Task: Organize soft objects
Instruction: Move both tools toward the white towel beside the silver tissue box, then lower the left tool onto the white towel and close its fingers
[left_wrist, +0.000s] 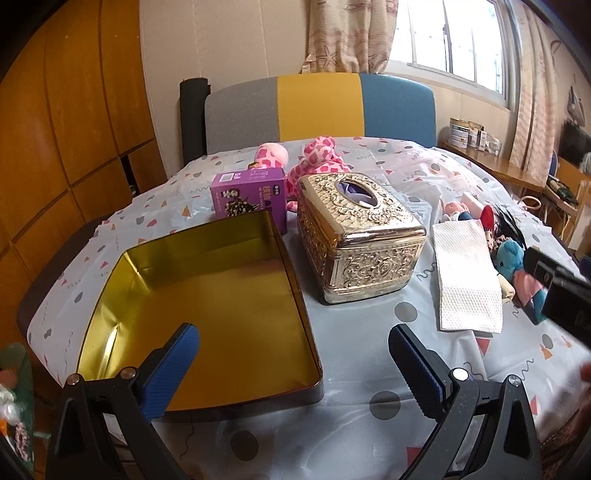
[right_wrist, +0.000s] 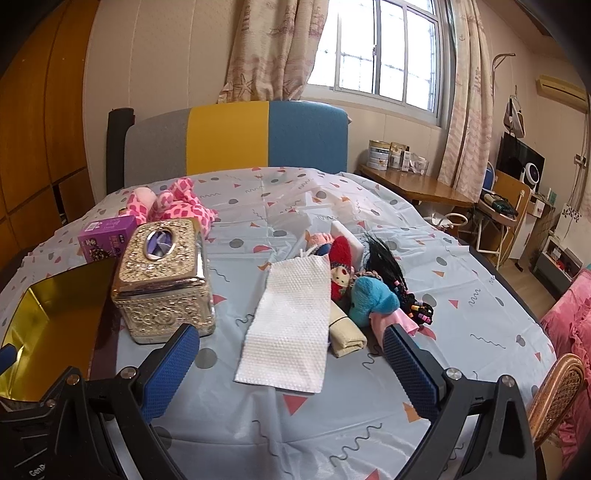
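Soft toys sat in a pile on the right side of the table: blue plush (right_wrist: 373, 299) at the front, red-hooded doll (right_wrist: 340, 271) touching it behind, black-haired doll (right_wrist: 388, 264) with beaded braids just beside both, pink cloth (right_wrist: 397, 321) and a folded cream cloth (right_wrist: 345, 334) at the near edge. White paper towel (right_wrist: 290, 325) lay flat, its right edge touching the pile. Same pile showed in the left view, blue plush (left_wrist: 509, 256) half behind the right gripper's black body. Pink spotted plush (right_wrist: 181, 206) lay well apart at the far left, behind the purple box (right_wrist: 107, 236). Ornate gold tissue box (right_wrist: 164, 277) stood upright between the towel and the open gold tin (left_wrist: 207, 306); tin was near the table's left edge with nothing visible inside. My right gripper (right_wrist: 290, 363) hung above the table with jaws spread wide, holding nothing, the towel's near end framed between its blue pads (right_wrist: 168, 369). My left gripper (left_wrist: 295, 367) also wide, holding nothing, its left pad over the tin's near corner, right pad over bare tablecloth (left_wrist: 362, 362). Tablecloth was pale blue with triangles, dots and squiggles. Chair back (right_wrist: 232, 138) in grey, yellow and blue stood behind the table.
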